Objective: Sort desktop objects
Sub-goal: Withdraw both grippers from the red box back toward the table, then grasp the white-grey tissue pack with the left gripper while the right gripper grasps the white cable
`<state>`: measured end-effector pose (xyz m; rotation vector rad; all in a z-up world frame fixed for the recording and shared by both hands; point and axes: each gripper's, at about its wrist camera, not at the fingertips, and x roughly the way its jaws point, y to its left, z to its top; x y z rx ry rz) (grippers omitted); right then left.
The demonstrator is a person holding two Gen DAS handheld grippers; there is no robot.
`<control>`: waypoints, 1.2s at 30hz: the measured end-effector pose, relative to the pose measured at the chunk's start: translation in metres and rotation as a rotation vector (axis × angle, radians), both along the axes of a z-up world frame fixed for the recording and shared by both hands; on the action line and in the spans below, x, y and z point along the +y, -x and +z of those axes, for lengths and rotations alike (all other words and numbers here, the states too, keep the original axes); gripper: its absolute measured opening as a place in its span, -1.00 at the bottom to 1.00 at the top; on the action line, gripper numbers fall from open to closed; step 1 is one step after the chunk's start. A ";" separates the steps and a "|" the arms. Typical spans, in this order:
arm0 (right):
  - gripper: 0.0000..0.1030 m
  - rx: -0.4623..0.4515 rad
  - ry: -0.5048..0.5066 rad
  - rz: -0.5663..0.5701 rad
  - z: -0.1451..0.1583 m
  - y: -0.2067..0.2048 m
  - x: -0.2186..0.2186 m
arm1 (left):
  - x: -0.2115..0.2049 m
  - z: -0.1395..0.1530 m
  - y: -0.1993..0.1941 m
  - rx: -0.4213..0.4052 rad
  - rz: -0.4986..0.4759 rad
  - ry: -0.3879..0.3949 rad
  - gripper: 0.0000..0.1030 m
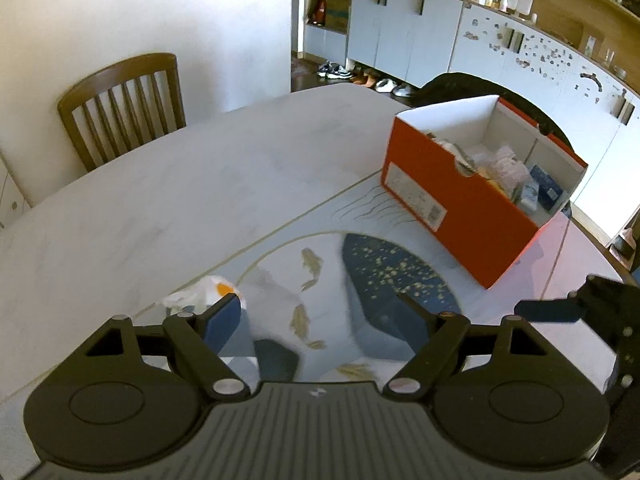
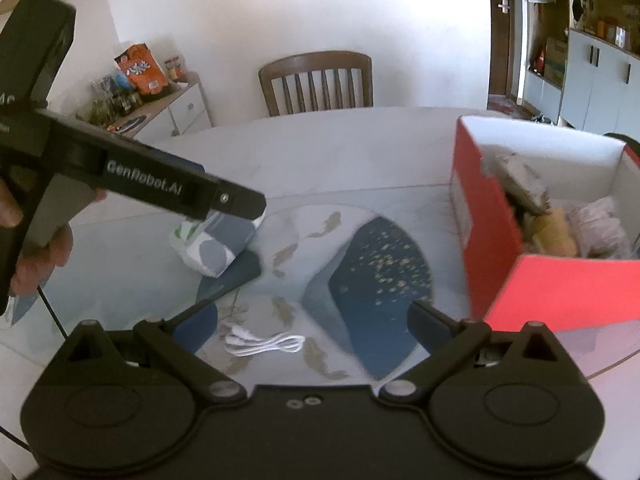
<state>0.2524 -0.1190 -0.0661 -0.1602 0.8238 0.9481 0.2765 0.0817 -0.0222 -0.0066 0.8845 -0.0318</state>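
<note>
Left gripper [image 1: 316, 312]: the jaws stand wide apart with nothing between them. They point down at the printed mat [image 1: 360, 264] on the table [image 1: 160, 184]. A crumpled packet [image 1: 200, 294], white with an orange spot, lies on the mat just beyond the left-hand finger and is partly hidden by it; whether the finger touches it cannot be told.

Right gripper [image 2: 312, 320]: the jaws stand wide apart and hold nothing. A coiled white cable [image 2: 264, 344] lies on the mat [image 2: 372, 264] between and below the two fingers, apart from both pads.

Seen from the right wrist camera, the left gripper [image 2: 240, 204] reaches in from the left, carried by a hand [image 2: 44, 256]. Its tip is over the same packet [image 2: 212, 244], which here shows white with grey and green patches and rests on the mat.

An orange box [image 1: 460, 208] without a lid stands on the table at the far right edge of the mat. A white divider splits its inside into compartments. It contains several small packets and a dark blue carton [image 1: 546, 188].

A wooden chair [image 2: 316, 80] stands at the far side of the table. White cabinets [image 1: 420, 36] line the wall behind the box.
</note>
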 end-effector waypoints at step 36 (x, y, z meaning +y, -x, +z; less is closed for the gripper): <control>1.00 -0.031 0.197 -0.117 -0.079 0.037 0.081 | 0.068 -0.082 -0.029 0.034 0.110 -0.101 0.99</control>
